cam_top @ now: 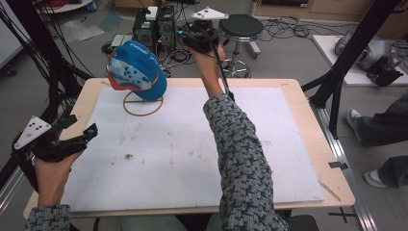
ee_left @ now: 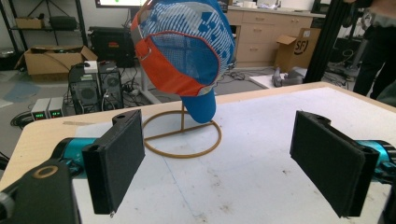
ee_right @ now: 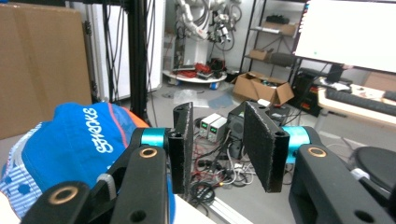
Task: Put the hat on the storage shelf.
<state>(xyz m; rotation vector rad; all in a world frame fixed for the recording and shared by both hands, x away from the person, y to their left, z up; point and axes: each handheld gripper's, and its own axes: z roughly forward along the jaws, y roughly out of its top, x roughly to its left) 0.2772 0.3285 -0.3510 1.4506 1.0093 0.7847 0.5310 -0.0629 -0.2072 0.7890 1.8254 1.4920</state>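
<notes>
The right gripper is held up beyond the far edge of the table, its jaws partly apart with nothing between them; in its own view only floor clutter and computers show through the gap. The blue cap sits to that gripper's left and a little below it, perched on the wire stand at the table's far left corner. In the right gripper view the cap lies just past the left jaw, close beside it but apart, not touched as far as I can tell.

The cap's long axis runs from the rounded crown, which faces the right gripper and carries white lettering, down to the blue brim, which hangs toward the stand's ring base on the near side. The orange band and mesh back face the left gripper.

The left gripper rests low at the table's near left edge, jaws spread wide and empty, aimed at the cap but well apart from it across the white mat. The right gripper is plainly the nearer. Any move on the cap would, in my judgement, call for the right gripper to swing left and down so the crown falls between its jaws.
</notes>
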